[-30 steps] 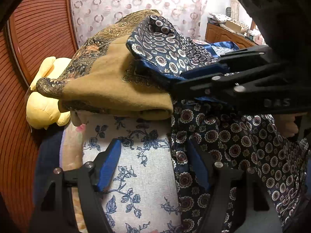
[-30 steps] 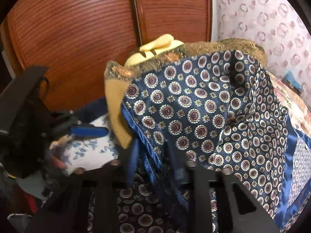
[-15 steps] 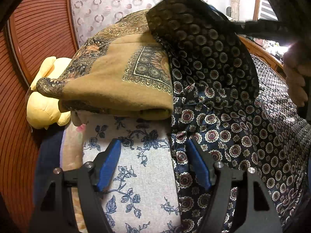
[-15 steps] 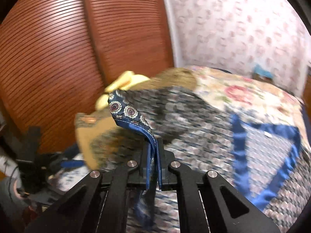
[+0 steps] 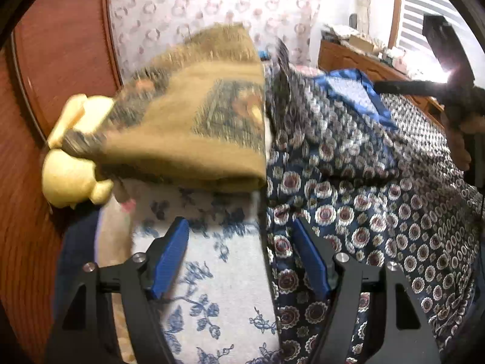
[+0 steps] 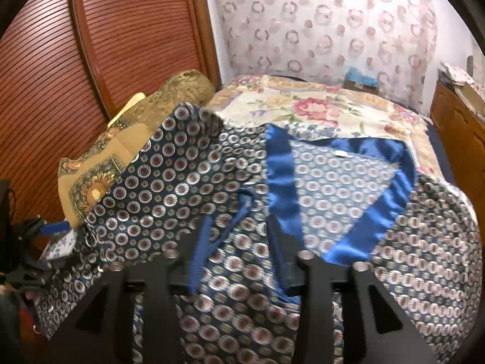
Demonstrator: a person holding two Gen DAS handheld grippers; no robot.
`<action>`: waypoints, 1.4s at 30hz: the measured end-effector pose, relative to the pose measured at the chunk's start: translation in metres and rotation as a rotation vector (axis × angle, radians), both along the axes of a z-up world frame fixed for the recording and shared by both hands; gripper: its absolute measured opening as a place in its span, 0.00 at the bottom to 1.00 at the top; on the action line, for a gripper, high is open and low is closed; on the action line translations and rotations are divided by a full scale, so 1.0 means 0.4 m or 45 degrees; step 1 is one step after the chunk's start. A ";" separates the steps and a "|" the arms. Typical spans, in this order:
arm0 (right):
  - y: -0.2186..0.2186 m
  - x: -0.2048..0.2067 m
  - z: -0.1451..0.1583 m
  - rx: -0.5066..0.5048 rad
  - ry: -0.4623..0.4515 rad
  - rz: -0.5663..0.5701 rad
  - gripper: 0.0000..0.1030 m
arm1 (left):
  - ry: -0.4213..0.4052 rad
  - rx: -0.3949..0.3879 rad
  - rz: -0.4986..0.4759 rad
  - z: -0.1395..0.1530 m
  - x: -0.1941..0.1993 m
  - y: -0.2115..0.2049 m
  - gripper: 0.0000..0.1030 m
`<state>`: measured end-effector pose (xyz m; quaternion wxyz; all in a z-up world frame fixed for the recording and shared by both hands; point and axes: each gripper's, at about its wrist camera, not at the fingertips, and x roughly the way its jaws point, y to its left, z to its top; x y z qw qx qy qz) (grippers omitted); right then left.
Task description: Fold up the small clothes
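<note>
Spread over the floral bedcover (image 6: 315, 103), a navy patterned garment (image 6: 188, 182) with medallion print and a bright blue satin collar (image 6: 360, 221), lying open toward the far side; one flap draped leftward against a folded mustard scarf (image 5: 188, 139), with a yellow plush toy (image 5: 69, 170) at far left against the wooden wardrobe door (image 6: 127, 39). Left gripper (image 5: 242, 261) hovering with fingers apart at the garment's near left edge, one blue pad over a white cloth with blue flowers (image 5: 218, 297), the other over the navy print, clamped on nothing. Right gripper (image 6: 239, 257) low over the middle of the garment, fingers spread, fabric between them but seemingly not pinched; some blur there. Judged an early stage of folding: garment laid out, no tidy fold made. Next move probably a closing on an edge or sleeve, then a carry across toward the collar, keeping the slippery satin from sliding.
</note>
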<state>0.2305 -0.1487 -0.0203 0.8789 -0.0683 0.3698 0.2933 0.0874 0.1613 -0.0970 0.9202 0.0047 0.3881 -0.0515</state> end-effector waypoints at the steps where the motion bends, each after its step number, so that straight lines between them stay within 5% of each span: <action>1: -0.024 -0.002 0.007 0.008 -0.013 -0.004 0.40 | -0.039 0.005 0.000 0.018 -0.007 -0.004 0.69; 8: -0.185 -0.033 0.024 -0.003 -0.065 -0.087 0.43 | -0.260 -0.017 -0.053 0.168 0.012 -0.087 0.69; 13: -0.329 -0.039 0.032 0.020 -0.084 -0.184 0.48 | -0.318 -0.025 -0.084 0.186 0.084 -0.184 0.69; 24: -0.606 -0.046 0.015 0.000 -0.081 -0.376 0.53 | -0.234 -0.111 -0.246 0.150 0.267 -0.448 0.69; 42: -0.930 -0.106 -0.102 0.059 0.151 -0.564 0.53 | 0.059 0.051 -0.547 0.036 0.291 -0.748 0.69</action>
